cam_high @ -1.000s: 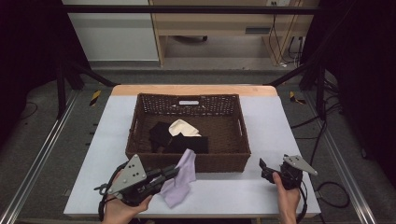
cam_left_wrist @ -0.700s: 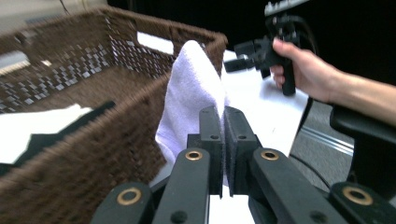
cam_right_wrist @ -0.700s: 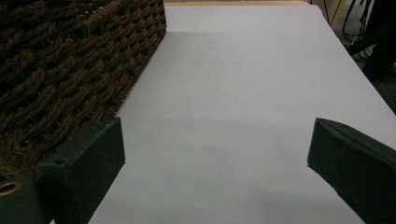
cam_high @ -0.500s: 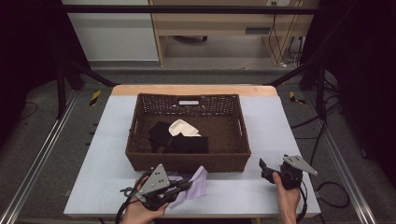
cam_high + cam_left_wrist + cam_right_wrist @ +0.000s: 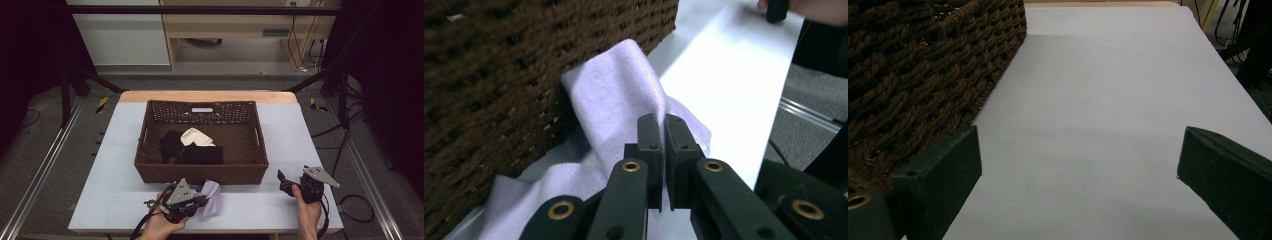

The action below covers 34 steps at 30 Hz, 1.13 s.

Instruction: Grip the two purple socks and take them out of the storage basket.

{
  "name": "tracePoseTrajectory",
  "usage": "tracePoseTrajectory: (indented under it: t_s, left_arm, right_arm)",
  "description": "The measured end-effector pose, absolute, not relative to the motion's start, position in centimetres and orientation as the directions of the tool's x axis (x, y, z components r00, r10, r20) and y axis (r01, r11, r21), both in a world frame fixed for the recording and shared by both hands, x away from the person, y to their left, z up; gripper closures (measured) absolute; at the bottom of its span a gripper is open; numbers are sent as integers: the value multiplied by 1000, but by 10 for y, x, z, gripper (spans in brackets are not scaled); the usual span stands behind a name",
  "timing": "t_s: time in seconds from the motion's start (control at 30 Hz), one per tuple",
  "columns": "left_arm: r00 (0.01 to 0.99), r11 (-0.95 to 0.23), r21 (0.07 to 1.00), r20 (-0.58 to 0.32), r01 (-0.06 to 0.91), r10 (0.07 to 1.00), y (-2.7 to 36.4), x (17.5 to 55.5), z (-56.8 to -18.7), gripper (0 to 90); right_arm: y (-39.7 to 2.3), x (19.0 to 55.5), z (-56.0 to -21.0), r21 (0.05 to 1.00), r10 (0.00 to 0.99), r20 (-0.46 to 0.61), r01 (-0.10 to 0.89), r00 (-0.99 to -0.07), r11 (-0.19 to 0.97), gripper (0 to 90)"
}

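Observation:
A lilac cloth (image 5: 210,197) lies on the table against the front wall of the brown wicker basket (image 5: 200,173). My left gripper (image 5: 201,199) is shut on a fold of it; in the left gripper view the cloth (image 5: 619,107) rises in a ridge between the closed jaws of the gripper (image 5: 663,131), next to the basket wall (image 5: 494,75). My right gripper (image 5: 281,179) is held near the front right of the table, open with nothing between its jaws (image 5: 1078,165). Inside the basket lie black cloths (image 5: 192,151) and a cream cloth (image 5: 194,136).
The white table top (image 5: 115,165) extends left and right of the basket. The right gripper view has the basket's corner (image 5: 918,60) at its left and bare table (image 5: 1108,90) ahead. Metal rails run along both sides of the table.
My left gripper has carried the lilac cloth rightward along the front of the basket and lowered it onto the table. The right gripper has stayed in place.

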<state>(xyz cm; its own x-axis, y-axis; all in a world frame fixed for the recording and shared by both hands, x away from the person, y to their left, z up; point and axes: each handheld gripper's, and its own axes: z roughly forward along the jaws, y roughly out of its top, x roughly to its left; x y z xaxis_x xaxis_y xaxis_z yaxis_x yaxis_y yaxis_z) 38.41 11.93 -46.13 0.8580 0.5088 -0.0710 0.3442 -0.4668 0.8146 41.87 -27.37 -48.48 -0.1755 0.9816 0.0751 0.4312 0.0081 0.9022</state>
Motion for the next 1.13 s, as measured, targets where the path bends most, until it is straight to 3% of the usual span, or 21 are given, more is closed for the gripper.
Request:
tracePoseTrajectory:
  t_s: [0.13, 0.43, 0.53, 1.13]
  left_arm:
    - [856, -473, 811, -66, 345, 512, 119, 386, -465, 820]
    - [828, -383, 864, -67, 327, 556, 136, 388, -455, 530]
    - [816, -357, 880, -58, 314, 575, 146, 387, -449, 470]
    - [696, -302, 877, -50, 373, 716, 225, 392, -457, 420]
  right_arm:
    - [-274, 419, -485, 903, 982, 75, 430, -176, 9, 45]
    - [-274, 419, -485, 903, 981, 81, 430, -179, 4, 44]
    - [-275, 419, -485, 902, 981, 82, 432, -178, 3, 44]
    - [-276, 419, -484, 902, 979, 95, 431, -182, -8, 39]
